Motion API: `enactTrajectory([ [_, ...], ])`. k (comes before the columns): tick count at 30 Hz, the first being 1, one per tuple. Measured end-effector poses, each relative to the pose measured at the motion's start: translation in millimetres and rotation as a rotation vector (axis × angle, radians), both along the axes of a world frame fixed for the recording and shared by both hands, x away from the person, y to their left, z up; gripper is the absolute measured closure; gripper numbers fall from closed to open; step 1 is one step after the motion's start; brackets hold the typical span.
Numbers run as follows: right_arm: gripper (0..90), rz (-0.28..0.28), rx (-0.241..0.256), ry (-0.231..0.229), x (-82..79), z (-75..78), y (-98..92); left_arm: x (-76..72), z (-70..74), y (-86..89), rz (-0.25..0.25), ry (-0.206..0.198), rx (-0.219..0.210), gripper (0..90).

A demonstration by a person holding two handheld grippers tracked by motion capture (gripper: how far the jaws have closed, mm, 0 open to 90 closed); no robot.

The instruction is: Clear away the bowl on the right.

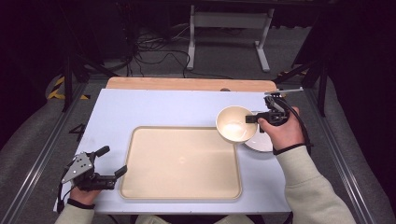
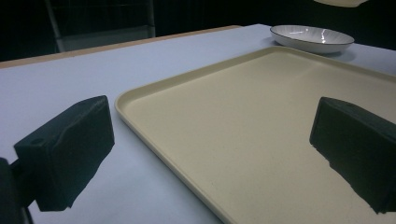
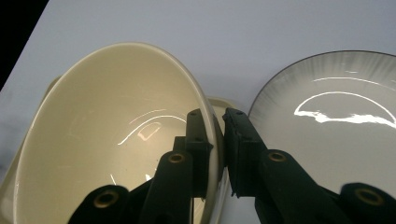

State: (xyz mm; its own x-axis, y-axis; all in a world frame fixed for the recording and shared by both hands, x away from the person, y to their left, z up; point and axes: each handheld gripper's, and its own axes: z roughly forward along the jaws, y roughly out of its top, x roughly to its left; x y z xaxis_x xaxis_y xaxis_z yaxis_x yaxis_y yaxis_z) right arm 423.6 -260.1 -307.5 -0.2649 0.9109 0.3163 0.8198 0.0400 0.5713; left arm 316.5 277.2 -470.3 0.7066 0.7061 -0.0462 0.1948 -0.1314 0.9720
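Note:
A cream bowl (image 1: 234,123) hangs lifted above the tray's far right corner, and my right gripper (image 1: 252,118) is shut on its right rim. In the right gripper view one jaw sits inside the cream bowl (image 3: 107,135) and the other outside, pinching the wall at my right gripper (image 3: 218,140). A white plate with a dark rim (image 1: 261,142) (image 3: 336,126) lies on the table just right of the bowl. My left gripper (image 1: 112,161) stands open beside the beige tray (image 1: 182,189) at its left edge, jaws wide apart at my left gripper (image 2: 210,154) over the tray's corner (image 2: 154,93).
The pale blue table top (image 1: 154,105) has a wooden strip (image 1: 187,84) along its far edge. The plate (image 2: 312,37) shows beyond the tray in the left gripper view. Black frame rails run along both sides of the table.

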Motion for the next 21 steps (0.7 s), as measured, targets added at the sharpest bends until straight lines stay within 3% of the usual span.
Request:
enactTrajectory([
  [21, 79.6, 0.142, 0.045, 0.041, -5.6, -1.6, 60.8, 0.1, 0.0, 0.1, -0.003, -0.003, -0.001, 0.4],
])
